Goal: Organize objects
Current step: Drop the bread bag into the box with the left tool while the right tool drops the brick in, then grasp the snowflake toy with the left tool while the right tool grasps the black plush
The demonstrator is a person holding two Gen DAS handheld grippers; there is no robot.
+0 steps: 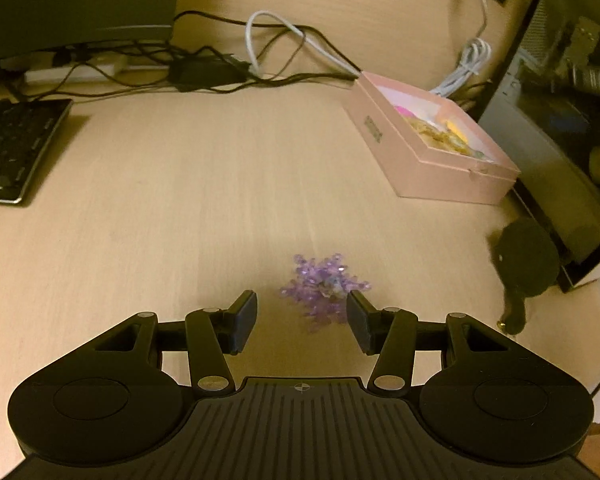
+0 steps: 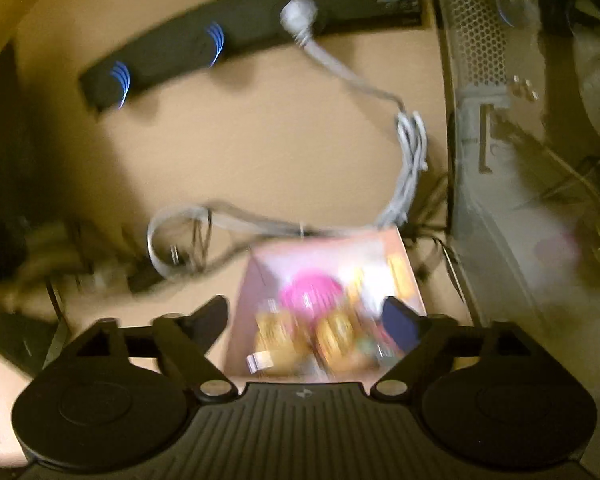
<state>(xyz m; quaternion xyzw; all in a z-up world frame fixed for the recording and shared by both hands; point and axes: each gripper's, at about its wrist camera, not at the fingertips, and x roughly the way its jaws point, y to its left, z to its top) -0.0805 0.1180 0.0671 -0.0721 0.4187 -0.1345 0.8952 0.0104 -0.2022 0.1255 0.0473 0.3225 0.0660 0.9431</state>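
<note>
A cluster of purple crystal beads (image 1: 320, 286) lies on the light wooden desk (image 1: 180, 200), between and just ahead of the fingertips of my left gripper (image 1: 302, 302). Its jaws stand apart with a gap on the left side of the beads, and the pads do not press on them. An open pink box (image 1: 420, 160) sits further back on the right, holding yellow and pink items. In the blurred right wrist view, my right gripper (image 2: 306, 306) hovers wide open over the same pink box (image 2: 246, 292), with nothing between its fingers. A round pink item (image 2: 308, 292) and orange items (image 2: 332, 336) lie inside.
A black fuzzy object (image 1: 524, 256) lies right of the beads, against a glass-sided computer case (image 1: 560, 120). A keyboard (image 1: 12, 148) sits at the left, with tangled cables (image 1: 220, 68) behind. A black power strip (image 2: 220, 52) and a coiled white cable (image 2: 410, 148) lie beyond the box.
</note>
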